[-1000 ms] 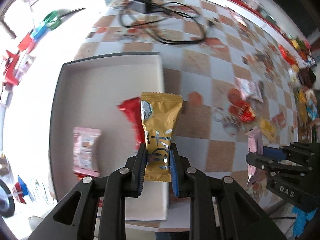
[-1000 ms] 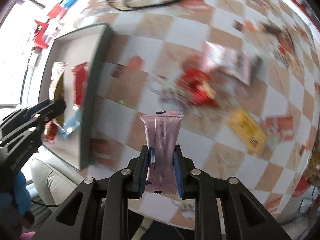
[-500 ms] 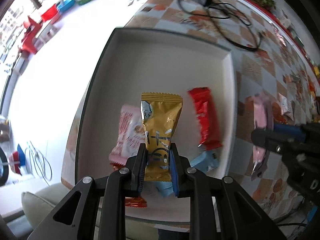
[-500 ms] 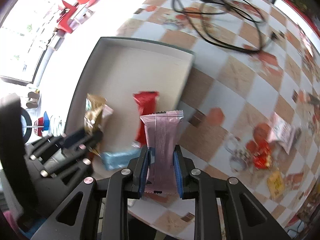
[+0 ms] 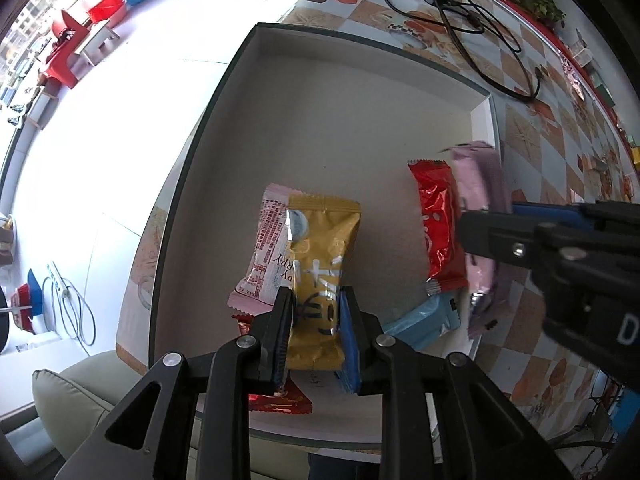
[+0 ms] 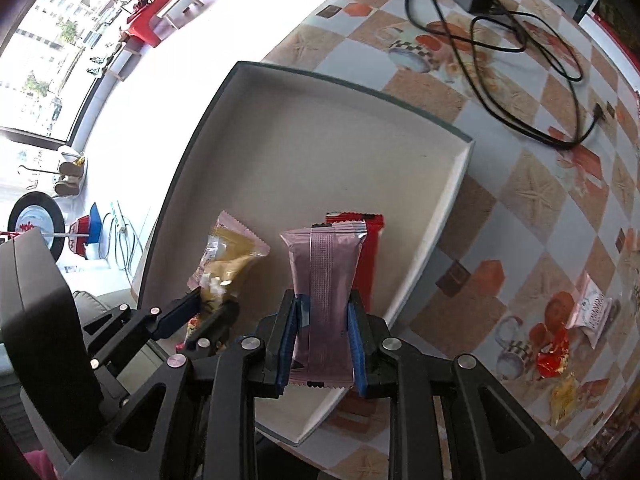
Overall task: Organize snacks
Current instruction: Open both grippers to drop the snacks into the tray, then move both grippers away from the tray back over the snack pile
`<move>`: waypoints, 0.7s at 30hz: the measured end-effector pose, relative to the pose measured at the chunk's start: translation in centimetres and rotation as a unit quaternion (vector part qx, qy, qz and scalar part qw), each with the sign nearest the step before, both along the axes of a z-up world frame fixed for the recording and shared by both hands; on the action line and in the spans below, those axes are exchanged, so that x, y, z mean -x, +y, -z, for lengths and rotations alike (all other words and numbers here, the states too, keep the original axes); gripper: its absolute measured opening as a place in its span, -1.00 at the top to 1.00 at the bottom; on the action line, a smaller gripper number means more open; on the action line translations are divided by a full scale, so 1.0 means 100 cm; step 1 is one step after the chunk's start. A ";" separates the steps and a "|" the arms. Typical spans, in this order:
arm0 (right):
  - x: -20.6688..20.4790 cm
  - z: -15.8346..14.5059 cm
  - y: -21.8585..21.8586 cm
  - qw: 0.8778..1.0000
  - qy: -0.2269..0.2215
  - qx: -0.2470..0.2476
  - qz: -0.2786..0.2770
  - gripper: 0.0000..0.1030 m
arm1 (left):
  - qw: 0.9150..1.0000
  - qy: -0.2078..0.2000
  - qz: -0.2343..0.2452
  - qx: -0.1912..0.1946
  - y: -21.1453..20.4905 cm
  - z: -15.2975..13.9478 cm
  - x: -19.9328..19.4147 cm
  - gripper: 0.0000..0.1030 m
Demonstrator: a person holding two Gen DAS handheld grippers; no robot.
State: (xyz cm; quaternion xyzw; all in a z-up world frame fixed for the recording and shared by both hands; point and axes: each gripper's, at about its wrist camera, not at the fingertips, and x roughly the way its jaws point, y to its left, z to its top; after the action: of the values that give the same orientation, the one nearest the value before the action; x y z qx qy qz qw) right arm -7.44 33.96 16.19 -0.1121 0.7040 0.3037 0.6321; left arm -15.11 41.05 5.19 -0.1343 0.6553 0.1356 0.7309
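A shallow white tray (image 5: 340,112) lies at the table's left edge. My left gripper (image 5: 316,304) holds a gold snack packet (image 5: 320,248) upright low over the tray; its jaws are opening with the packet still between the pads. Under it lie a pale pink packet (image 5: 266,240) and a red one (image 5: 280,400). My right gripper (image 6: 322,308) is shut on a mauve packet (image 6: 324,264), held over the tray's right side above a red packet (image 6: 372,256). A light blue packet (image 5: 424,320) lies near the tray's front right corner.
Black cables (image 6: 500,40) with a charger trail over the checkered tablecloth beyond the tray. Loose snacks lie on the cloth at the right: a white packet (image 6: 594,312), red wrappers (image 6: 552,352) and a yellow one (image 6: 564,396). A grey cushion (image 5: 72,392) sits below the table's edge.
Both grippers have carried their packets leftward from the tablecloth to over the tray. The left one has sunk closer to the packets lying in the tray.
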 end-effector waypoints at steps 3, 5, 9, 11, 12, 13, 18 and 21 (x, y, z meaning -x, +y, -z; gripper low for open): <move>-0.001 0.005 0.006 1.000 0.009 0.002 -0.003 0.51 | 1.000 -0.001 0.003 -0.005 -0.002 -0.001 0.001 -0.24; -0.002 0.006 0.003 1.000 0.015 0.002 -0.002 0.51 | 1.000 -0.003 0.003 -0.014 -0.002 -0.003 0.001 -0.56; -0.003 0.005 -0.004 1.000 0.020 0.003 0.005 -0.32 | 1.000 0.007 0.001 -0.013 -0.001 -0.001 0.001 -0.56; -0.004 0.001 -0.010 1.000 0.012 0.002 0.011 -0.49 | 1.000 0.010 -0.003 -0.014 -0.001 -0.001 0.002 -0.57; -0.005 0.001 -0.013 1.000 0.015 0.001 0.013 -0.61 | 1.000 0.012 -0.005 -0.016 -0.001 -0.001 0.002 -0.57; -0.006 0.002 -0.016 1.000 0.017 0.003 0.017 -0.74 | 1.000 0.012 -0.005 -0.017 0.000 0.000 0.003 -0.57; -0.011 -0.002 -0.039 0.999 -0.018 0.026 0.029 -0.98 | 0.999 0.012 0.004 -0.030 -0.010 -0.006 0.003 -0.57; -0.010 0.003 -0.062 0.998 -0.037 0.053 0.029 -0.98 | 0.999 0.009 0.013 -0.032 -0.019 -0.010 0.000 -0.57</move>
State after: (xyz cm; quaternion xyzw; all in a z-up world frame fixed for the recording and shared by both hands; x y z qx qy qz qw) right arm -6.40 27.77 15.85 -0.1356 0.6984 0.2432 0.6593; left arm -15.15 39.17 6.23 -0.1012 0.6591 0.1481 0.7304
